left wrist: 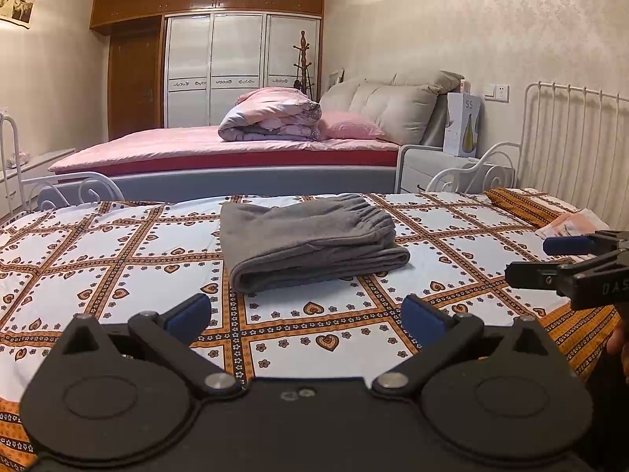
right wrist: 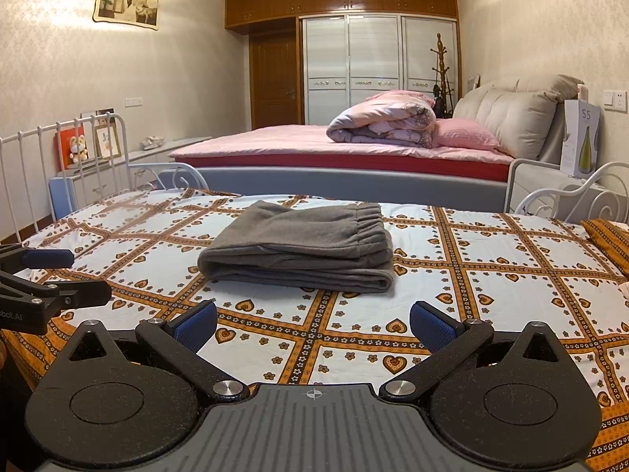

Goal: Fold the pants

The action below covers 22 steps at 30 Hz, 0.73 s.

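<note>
Grey pants lie folded in a compact stack on the patterned bedsheet, elastic waistband on top toward the far right. They also show in the right wrist view. My left gripper is open and empty, held back from the pants near the bed's front edge. My right gripper is open and empty too, a little short of the stack. The right gripper shows at the right edge of the left wrist view, and the left gripper at the left edge of the right wrist view.
White metal bed rails stand at the right and left. A larger pink bed with a rolled quilt lies beyond. An orange pillow and some paper sit at the right end.
</note>
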### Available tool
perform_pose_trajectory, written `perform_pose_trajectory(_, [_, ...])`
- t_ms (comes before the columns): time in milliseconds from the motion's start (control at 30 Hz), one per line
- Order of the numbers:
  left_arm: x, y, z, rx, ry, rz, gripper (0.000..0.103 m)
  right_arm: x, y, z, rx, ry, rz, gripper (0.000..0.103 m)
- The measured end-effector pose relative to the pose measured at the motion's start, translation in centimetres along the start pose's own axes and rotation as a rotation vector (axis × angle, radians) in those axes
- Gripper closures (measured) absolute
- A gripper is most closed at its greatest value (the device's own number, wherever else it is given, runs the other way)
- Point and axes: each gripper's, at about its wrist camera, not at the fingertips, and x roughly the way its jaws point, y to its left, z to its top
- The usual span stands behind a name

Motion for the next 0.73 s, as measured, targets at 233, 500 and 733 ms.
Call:
perform_pose_trajectory(233, [-0.24, -0.11, 0.01, 0.002, -0.006, -0.002, 0.006, -0.01, 0.03, 0.0, 0.0, 0.0, -0.001, 0.0])
perform_pose_trajectory(500, [-0.31, 0.05, 0.06, 0.001, -0.013, -0.002, 0.007, -0.02, 0.01, -0.01, 0.0, 0.001, 0.0, 0.0])
perform_pose_trajectory(733, [-0.72, 0.39, 0.22, -0.011, -0.043, 0.008, 0.006, -0.01, 0.0, -0.01, 0.0, 0.001, -0.001, 0.0])
